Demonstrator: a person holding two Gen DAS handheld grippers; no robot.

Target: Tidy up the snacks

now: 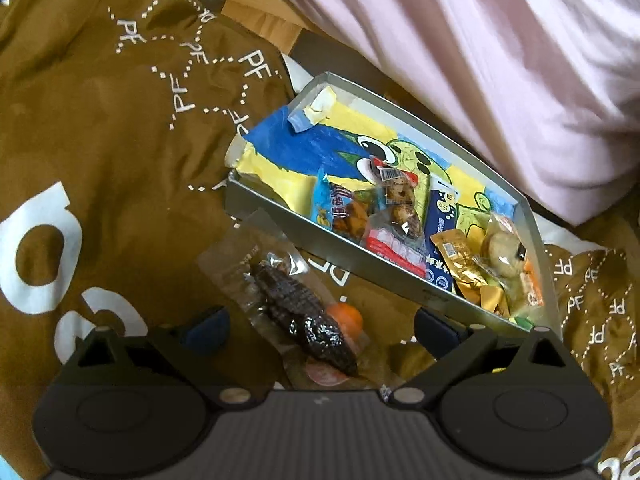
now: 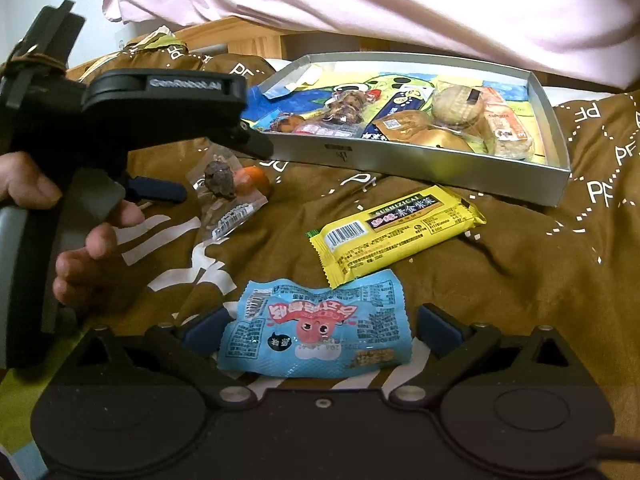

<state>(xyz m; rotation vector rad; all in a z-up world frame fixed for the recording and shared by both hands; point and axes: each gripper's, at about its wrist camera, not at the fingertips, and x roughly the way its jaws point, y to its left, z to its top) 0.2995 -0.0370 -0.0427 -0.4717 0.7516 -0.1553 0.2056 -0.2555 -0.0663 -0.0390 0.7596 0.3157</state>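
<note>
While the left hand-held gripper [image 1: 320, 330] hovers wide open over a clear crinkly packet of dark dried snack [image 1: 298, 304], the right hand-held gripper [image 2: 320, 330] straddles a light-blue plastic pouch [image 2: 316, 330], equally wide. Beyond lie a yellow foil bar [image 2: 396, 232] and the shallow silver cardboard tray [image 2: 420, 164] of snacks, all on a brown printed bedspread [image 2: 540, 280].

Dim, warm indoor light, heavy fisheye bending with black corners, motion blur across the pink fabric [image 1: 480, 60] up top, glare glinting on clear snack wrappers [image 1: 280, 264], soft shadows on the brown quilt [image 2: 520, 280]
</note>
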